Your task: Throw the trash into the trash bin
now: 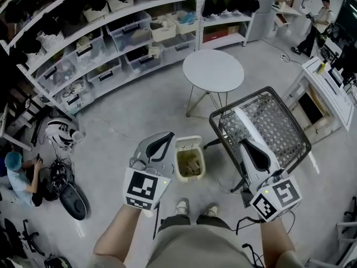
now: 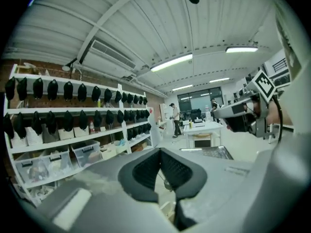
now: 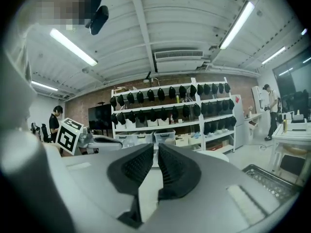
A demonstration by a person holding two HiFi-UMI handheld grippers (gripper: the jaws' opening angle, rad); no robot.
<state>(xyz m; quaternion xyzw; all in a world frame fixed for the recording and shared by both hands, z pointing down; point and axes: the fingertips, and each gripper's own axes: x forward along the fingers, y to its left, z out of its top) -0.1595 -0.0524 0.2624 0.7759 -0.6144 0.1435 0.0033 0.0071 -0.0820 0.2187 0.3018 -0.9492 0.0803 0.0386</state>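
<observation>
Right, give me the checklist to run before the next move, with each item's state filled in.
1. Trash bin lid open: ok.
2. Trash inside the bin: ok, a brownish piece lies in it.
3. Left gripper empty: ok, jaws shut with nothing between them.
4. Right gripper empty: ok, jaws practically shut with nothing between them.
5. More trash left to collect: cannot tell, none shows near the bin.
6. Room to work on the right: not ok, probably; the wire mesh chair stands close beside the bin.
</observation>
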